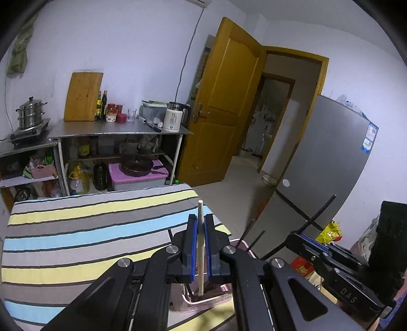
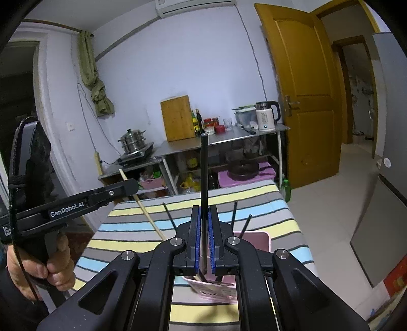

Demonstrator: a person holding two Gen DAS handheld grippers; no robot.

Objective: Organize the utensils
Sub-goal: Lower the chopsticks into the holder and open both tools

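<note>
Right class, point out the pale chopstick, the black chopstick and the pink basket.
pale chopstick (image 1: 200, 244), left wrist view, shaft between pads.
black chopstick (image 2: 204, 178), right wrist view, upper shaft.
pink basket (image 2: 264, 240), right wrist view, far wall.

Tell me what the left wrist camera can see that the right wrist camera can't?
Only the left wrist view shows the big grey fridge fully and the yellow snack bag near the floor. Only the right wrist view shows the hand squeezing the left gripper's handle, the green curtain and the air conditioner. Both show the left gripper shut on a pale wooden chopstick, the right gripper shut on a black chopstick, the pink basket and the striped cloth.
</note>
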